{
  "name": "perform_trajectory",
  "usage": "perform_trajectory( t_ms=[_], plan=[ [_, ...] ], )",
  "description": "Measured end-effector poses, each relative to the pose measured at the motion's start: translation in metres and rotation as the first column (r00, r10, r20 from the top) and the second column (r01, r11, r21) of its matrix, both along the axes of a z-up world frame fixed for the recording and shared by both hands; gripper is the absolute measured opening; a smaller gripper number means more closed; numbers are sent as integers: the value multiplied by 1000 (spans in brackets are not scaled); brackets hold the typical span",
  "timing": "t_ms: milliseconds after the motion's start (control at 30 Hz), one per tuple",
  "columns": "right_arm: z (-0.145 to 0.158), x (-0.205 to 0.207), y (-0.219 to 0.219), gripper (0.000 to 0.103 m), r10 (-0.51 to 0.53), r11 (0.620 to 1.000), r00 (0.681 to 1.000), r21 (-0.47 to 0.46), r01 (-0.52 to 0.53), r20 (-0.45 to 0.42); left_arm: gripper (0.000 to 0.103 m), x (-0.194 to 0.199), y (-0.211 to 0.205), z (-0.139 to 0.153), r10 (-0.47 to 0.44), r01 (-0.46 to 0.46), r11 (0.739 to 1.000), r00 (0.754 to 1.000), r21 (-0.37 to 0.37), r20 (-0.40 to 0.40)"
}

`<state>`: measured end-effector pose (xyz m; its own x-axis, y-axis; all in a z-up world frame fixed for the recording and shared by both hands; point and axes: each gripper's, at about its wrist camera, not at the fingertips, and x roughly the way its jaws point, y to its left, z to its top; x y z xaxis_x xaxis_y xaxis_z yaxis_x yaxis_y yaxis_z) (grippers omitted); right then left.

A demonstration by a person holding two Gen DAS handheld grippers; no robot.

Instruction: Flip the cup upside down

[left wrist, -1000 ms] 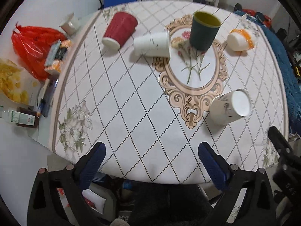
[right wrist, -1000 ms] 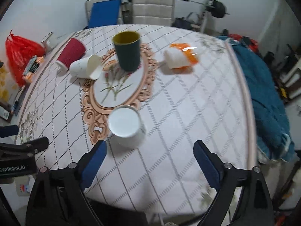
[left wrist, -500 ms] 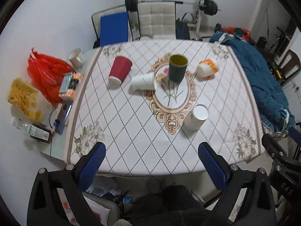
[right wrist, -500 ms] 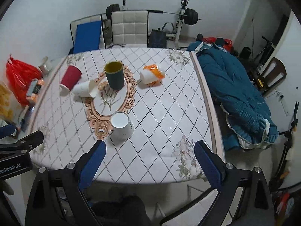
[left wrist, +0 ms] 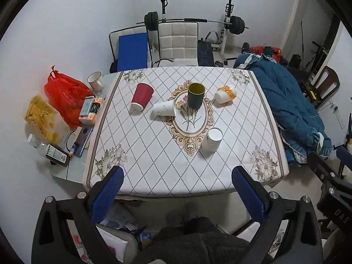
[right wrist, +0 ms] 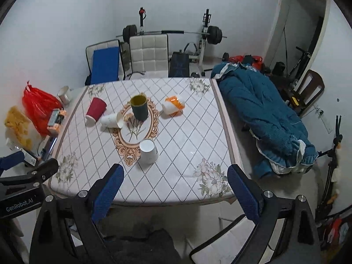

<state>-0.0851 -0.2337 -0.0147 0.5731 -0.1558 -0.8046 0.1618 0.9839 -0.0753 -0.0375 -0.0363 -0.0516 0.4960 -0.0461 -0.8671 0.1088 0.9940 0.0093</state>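
**Desk:** What stands on the table (left wrist: 154, 176), and where?

**Photographer:** Five cups on a diamond-print cloth. The white paper cup (left wrist: 211, 140) nearest the camera sits base-up at the 5 o'clock edge of the oval medallion (left wrist: 191, 118), apparently already inverted. The dark green cup (left wrist: 195, 95) stands upright, mouth up, at the medallion's 12 o'clock. A second white cup (left wrist: 164, 108) lies on its side at 10 o'clock, a red cup (left wrist: 142, 97) sits further left, and an orange-and-white cup (left wrist: 225, 94) lies tipped at 2 o'clock.

**Desk:** And the grippers?

**Photographer:** The left gripper (left wrist: 177, 189) and right gripper (right wrist: 175, 186) both hang off the near table edge, jaws spread wide, holding nothing, well apart from every cup.

**Desk:** How would the green one handle?

**Photographer:** It looks rigid and heavier than the paper cups, possibly smooth-walled, so slippery. A mid-wall pinch across its sides seems safest. Paper cups look light and crushable; a gentle squeeze low on the wall, away from the rim, suits them.
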Motion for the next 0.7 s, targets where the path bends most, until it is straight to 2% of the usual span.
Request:
perform_trajectory(
  t_ms=[300,700],
  plan=[
    [34,-21,2,97,-2,1000,1000,-1,2,27,101,-13,2,16,1,-1,1000,1000,10,9],
    [50,-22,12,97,18,1000,999,-1,-18,35,101,-22,4,26,3,-3,1000,1000,19,15]
  ],
)
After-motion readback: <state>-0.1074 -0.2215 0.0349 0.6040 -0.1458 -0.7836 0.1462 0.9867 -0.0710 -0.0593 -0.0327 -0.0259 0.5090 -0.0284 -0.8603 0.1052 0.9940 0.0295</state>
